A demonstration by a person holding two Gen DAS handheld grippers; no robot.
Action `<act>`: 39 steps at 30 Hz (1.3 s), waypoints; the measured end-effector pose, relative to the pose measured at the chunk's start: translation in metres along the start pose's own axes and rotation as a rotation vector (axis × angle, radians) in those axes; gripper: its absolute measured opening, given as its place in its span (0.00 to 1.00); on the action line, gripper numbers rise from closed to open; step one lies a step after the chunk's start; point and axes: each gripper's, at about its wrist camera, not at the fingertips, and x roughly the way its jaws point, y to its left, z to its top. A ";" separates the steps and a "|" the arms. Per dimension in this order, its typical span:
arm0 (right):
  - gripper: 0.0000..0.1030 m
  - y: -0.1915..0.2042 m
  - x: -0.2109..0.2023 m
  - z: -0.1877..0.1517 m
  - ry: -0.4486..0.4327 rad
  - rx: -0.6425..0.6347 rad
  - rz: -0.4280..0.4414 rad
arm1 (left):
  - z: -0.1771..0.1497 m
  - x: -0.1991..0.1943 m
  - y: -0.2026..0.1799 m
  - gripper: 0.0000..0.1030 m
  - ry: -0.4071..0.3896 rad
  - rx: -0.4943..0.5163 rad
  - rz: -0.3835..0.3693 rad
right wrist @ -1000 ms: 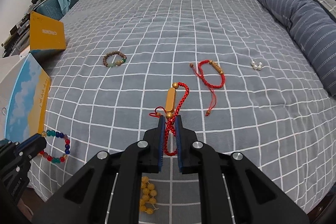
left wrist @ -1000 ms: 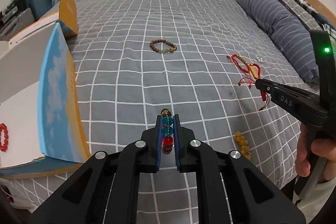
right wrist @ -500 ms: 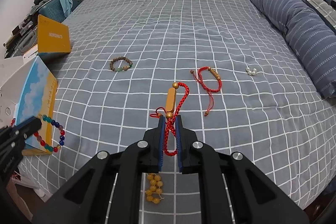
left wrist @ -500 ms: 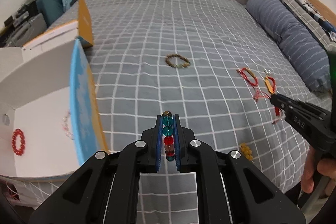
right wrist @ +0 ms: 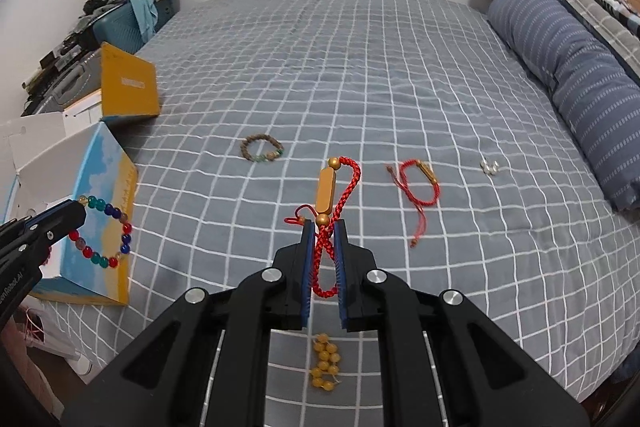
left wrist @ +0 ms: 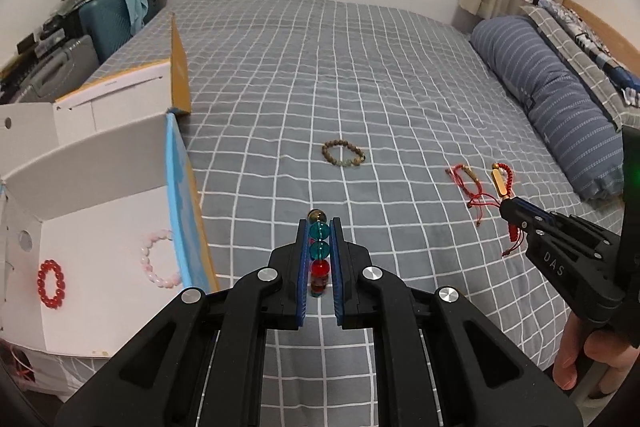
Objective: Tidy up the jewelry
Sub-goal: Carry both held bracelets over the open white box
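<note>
My left gripper (left wrist: 319, 227) is shut on a multicoloured bead bracelet (left wrist: 319, 251), held above the bed just right of the open white box (left wrist: 92, 227); the bracelet also shows hanging from it in the right wrist view (right wrist: 105, 231). The box holds a red bead bracelet (left wrist: 50, 289) and a pink bead bracelet (left wrist: 158, 264). My right gripper (right wrist: 323, 227) is shut on a red braided cord bracelet with a gold bar (right wrist: 332, 195), lifted above the bed; it also shows in the left wrist view (left wrist: 502, 181).
On the grey checked bed (right wrist: 360, 67) lie a brown bead bracelet (right wrist: 262, 153), a thin red cord bracelet (right wrist: 418, 183), small clear beads (right wrist: 490, 167) and a yellow bead bracelet (right wrist: 326, 361). A striped pillow (right wrist: 580, 75) lies right. The box's orange lid flap (right wrist: 128, 87) stands left.
Both grippers have risen higher above the bed with their bracelets. The left gripper has moved toward the box, so its inside with the red and pink bracelets now shows.
</note>
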 end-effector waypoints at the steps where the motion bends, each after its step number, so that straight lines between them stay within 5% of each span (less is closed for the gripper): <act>1: 0.09 0.003 -0.001 0.002 -0.004 -0.002 0.004 | 0.001 -0.003 0.001 0.09 -0.003 -0.002 0.001; 14: 0.09 0.076 -0.016 0.029 -0.054 -0.076 0.105 | 0.012 -0.043 0.056 0.09 -0.068 -0.069 0.069; 25: 0.09 0.207 -0.030 0.044 -0.059 -0.204 0.282 | 0.004 -0.065 0.152 0.09 -0.086 -0.172 0.205; 33: 0.09 0.309 -0.017 0.024 0.004 -0.317 0.380 | -0.026 -0.071 0.230 0.09 -0.050 -0.269 0.311; 39: 0.09 0.350 0.018 0.003 0.094 -0.338 0.383 | -0.049 -0.059 0.274 0.09 -0.007 -0.313 0.355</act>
